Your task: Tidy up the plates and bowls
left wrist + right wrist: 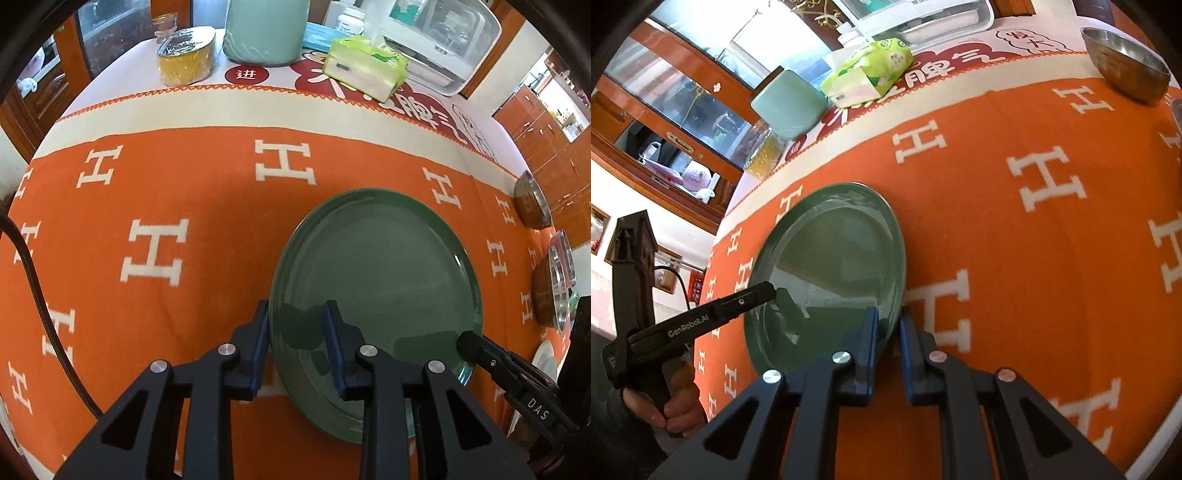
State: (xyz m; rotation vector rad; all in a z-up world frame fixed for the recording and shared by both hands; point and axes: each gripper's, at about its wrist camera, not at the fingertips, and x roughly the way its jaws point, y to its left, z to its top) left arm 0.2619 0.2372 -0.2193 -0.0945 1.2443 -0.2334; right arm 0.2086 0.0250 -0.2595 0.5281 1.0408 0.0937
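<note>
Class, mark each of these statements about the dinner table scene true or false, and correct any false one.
1. Both grippers meet the green plate at its rim. True.
2. The right gripper has its fingers either side of the plate's rim. True.
3. The plate is stacked inside a steel bowl. False: it is over the orange blanket, and the steel bowl stands apart.
4. The tissue pack lies on the plate. False: it sits at the far side of the table.
5. The left gripper is far from the plate. False: it straddles the rim.
</note>
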